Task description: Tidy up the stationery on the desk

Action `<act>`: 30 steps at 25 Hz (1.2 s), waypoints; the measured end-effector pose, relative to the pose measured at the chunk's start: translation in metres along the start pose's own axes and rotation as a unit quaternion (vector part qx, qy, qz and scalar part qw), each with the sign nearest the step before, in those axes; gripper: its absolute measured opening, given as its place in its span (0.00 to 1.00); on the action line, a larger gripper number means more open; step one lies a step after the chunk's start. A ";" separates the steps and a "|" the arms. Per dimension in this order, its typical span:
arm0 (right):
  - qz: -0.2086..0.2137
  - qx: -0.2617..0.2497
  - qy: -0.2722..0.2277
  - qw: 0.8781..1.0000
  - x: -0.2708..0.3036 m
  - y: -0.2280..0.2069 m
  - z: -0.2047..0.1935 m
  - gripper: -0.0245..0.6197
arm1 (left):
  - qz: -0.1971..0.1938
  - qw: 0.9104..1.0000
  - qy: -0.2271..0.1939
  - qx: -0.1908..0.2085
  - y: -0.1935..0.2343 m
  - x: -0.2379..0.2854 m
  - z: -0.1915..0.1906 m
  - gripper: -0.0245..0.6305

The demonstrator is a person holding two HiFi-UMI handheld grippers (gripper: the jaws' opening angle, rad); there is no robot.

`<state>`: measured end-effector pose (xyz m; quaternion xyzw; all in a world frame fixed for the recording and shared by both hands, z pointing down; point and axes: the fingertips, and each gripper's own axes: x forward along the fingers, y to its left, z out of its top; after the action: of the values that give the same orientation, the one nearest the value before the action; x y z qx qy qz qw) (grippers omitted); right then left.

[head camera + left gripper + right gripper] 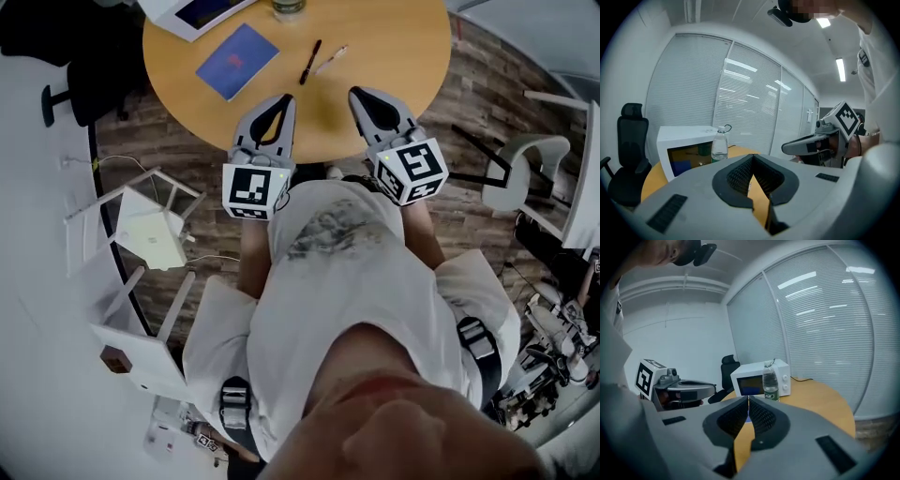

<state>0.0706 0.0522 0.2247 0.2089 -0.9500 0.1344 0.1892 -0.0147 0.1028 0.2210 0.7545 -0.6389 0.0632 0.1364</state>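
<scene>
Round wooden counter (394, 47), window blinds (740, 93) behind. Black pen (310, 62) and pale pen (330, 60) lie side by side mid-counter, blue notebook (237, 61) to their left. Left gripper (279, 99) and right gripper (360, 93) hover over the near edge, jaws pressed together, empty. Judgement: pens light, stiff, liable to roll; pinch mid-barrel. Notebook thin and flat; take it by an edge.

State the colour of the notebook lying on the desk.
Blue. The notebook shows best in the head view.
</scene>
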 end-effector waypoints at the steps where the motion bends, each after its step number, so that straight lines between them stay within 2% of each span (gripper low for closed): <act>1: -0.010 0.008 0.008 1.000 0.009 -0.005 -0.004 0.14 | -0.008 1.000 0.005 -0.001 0.006 0.007 -0.003 0.05; 6: -0.066 0.052 0.045 0.995 0.047 -0.034 -0.028 0.14 | -0.042 0.999 0.027 -0.004 0.029 0.037 -0.024 0.05; 16: -0.156 0.111 0.100 0.976 0.101 -0.080 -0.078 0.14 | -0.112 0.991 0.067 -0.012 0.053 0.096 -0.070 0.05; 30: -0.227 0.178 0.145 0.946 0.138 -0.124 -0.146 0.14 | -0.184 0.977 0.103 0.001 0.052 0.162 -0.121 0.05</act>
<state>0.0546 -0.0556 0.4346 0.4276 -0.8004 0.2838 0.3099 -0.0276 -0.0232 0.3869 0.8486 -0.4715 0.1151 0.2106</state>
